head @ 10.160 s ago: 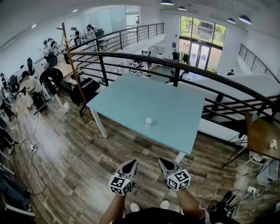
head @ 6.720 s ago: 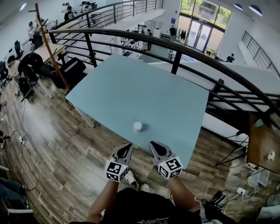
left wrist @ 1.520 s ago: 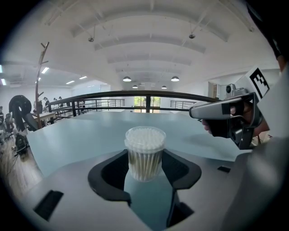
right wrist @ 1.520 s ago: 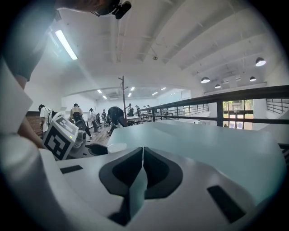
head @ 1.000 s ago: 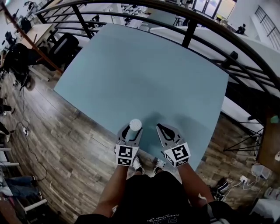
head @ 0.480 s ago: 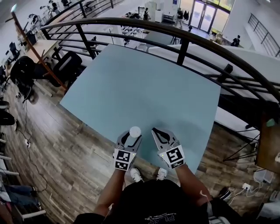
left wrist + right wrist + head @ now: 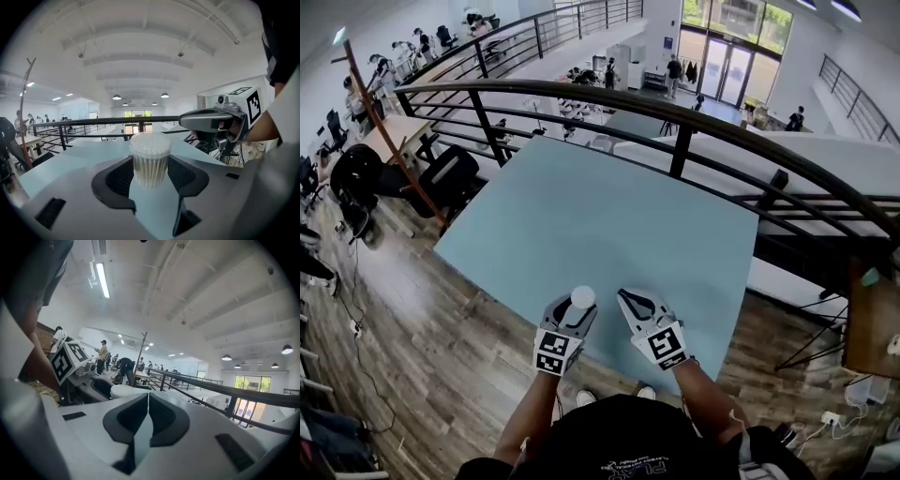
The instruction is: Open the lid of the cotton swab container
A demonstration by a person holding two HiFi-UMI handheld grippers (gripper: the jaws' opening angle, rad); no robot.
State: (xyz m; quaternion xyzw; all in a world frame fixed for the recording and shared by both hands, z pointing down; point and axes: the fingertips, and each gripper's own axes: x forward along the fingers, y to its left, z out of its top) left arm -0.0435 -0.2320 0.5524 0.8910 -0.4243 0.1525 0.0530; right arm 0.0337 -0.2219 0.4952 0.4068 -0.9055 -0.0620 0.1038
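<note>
A small clear cotton swab container (image 7: 582, 297) with a white lid stands upright between the jaws of my left gripper (image 7: 577, 307), held above the near edge of the light blue table (image 7: 609, 216). In the left gripper view the container (image 7: 150, 161) is full of swabs, its lid is on, and the left gripper (image 7: 150, 169) is shut on its sides. My right gripper (image 7: 630, 302) hovers just to the right of it, shut and empty. In the right gripper view the right gripper (image 7: 147, 397) has its jaws together, and the container's lid (image 7: 123, 391) shows to the left.
A black metal railing (image 7: 675, 122) curves behind the table's far side. Wood floor (image 7: 422, 347) lies to the left and below. People sit at desks (image 7: 366, 122) far left. A brown side table (image 7: 874, 319) stands at the right edge.
Both grippers have risen together, and the container has stayed in the left gripper's jaws. The head view has tilted up and takes in more of the hall.
</note>
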